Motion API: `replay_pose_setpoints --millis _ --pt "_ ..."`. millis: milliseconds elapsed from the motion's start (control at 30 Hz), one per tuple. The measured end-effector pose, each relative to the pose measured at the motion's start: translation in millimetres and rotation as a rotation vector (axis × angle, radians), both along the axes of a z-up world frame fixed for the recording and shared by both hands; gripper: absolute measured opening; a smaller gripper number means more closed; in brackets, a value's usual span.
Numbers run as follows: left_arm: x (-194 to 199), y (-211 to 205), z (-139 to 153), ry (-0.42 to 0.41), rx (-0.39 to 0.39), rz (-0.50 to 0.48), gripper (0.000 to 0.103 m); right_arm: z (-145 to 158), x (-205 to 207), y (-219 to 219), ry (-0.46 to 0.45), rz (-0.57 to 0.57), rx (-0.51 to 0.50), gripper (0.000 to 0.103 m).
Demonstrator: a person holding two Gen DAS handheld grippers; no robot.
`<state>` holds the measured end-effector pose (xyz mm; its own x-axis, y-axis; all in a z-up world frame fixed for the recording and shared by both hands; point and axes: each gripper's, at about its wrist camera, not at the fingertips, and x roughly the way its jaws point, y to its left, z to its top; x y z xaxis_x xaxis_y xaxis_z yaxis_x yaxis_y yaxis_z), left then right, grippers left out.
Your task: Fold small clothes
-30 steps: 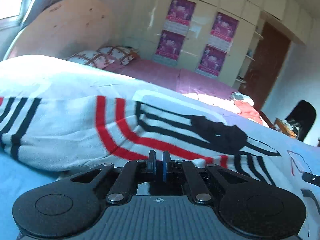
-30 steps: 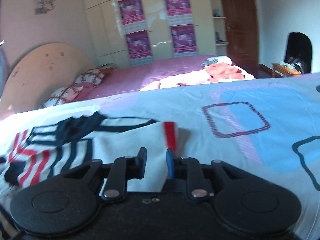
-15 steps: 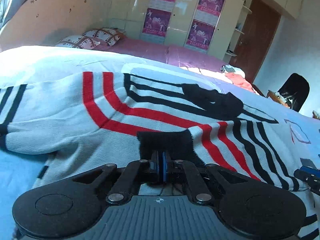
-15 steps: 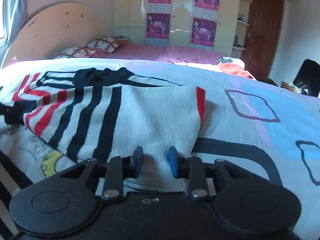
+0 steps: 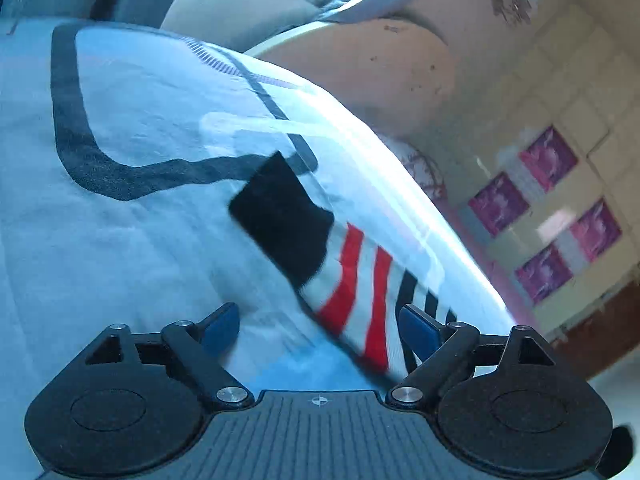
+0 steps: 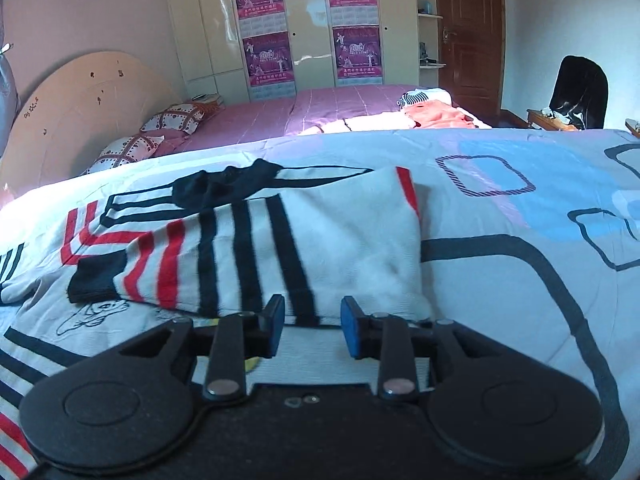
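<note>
A small white knit sweater [image 6: 320, 240] with black and red stripes lies on the light blue bedsheet [image 6: 500, 288]. Its sleeve with a black cuff [image 6: 96, 278] is folded across the body. My right gripper [image 6: 312, 326] is open just before the sweater's near hem. In the tilted, blurred left wrist view the same sleeve [image 5: 352, 280] with its black cuff [image 5: 280, 220] lies flat on the sheet. My left gripper [image 5: 320, 330] is open wide and empty, just short of the sleeve.
A second bed with a pink cover [image 6: 320, 108], pillows [image 6: 176, 118] and a heap of clothes [image 6: 436, 114] stands behind. A wooden headboard [image 6: 80, 100] is at left. A wardrobe with posters [image 6: 304, 24], a door [image 6: 468, 28] and a dark chair [image 6: 578, 92] line the far wall.
My left gripper let go of the black cuff, opened wide and swung away with a tilt. The sleeve now lies folded over the body. My right gripper opened a little and drew back.
</note>
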<state>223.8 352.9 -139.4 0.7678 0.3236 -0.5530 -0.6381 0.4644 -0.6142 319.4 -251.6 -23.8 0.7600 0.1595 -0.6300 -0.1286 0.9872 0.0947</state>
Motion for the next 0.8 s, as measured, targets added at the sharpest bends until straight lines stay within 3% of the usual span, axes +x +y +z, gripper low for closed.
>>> replay_pose_setpoints --millis 100,167,233,300,367,433,567,667,800 --pt "11.5 32.5 -12.7 -0.036 -0.038 0.006 0.066 6.2 -3.7 18.9 -0.005 -0.005 -0.004 0.032" --pt "24.0 46.1 -17.6 -0.044 -0.036 -0.016 0.064 10.5 -5.7 31.2 -0.012 0.001 -0.002 0.031" --pt "38.6 55.3 -19.5 -0.029 -0.019 -0.029 0.055 13.3 -6.1 44.1 -0.016 0.009 -0.013 0.031" --pt "50.3 64.0 -24.1 0.012 -0.009 -0.022 0.018 14.5 -7.0 53.2 -0.016 0.016 -0.017 0.031" --pt "53.6 73.2 -30.0 -0.007 -0.047 -0.026 0.009 15.9 -7.6 59.3 -0.019 0.018 -0.016 0.03" --pt "57.4 68.7 -20.7 -0.018 -0.038 -0.038 0.007 17.7 -9.3 61.5 -0.026 0.012 -0.011 0.03" --pt "76.1 27.7 22.8 -0.114 0.065 -0.144 0.007 19.3 -13.8 56.4 -0.036 -0.01 0.005 0.03" --pt "109.2 -33.3 59.4 -0.17 0.151 -0.297 0.007 18.7 -16.5 47.6 -0.036 -0.03 0.016 0.031" --pt "165.8 -145.0 73.9 -0.143 0.267 -0.548 0.007 17.5 -20.6 32.3 -0.036 -0.049 0.031 0.03"
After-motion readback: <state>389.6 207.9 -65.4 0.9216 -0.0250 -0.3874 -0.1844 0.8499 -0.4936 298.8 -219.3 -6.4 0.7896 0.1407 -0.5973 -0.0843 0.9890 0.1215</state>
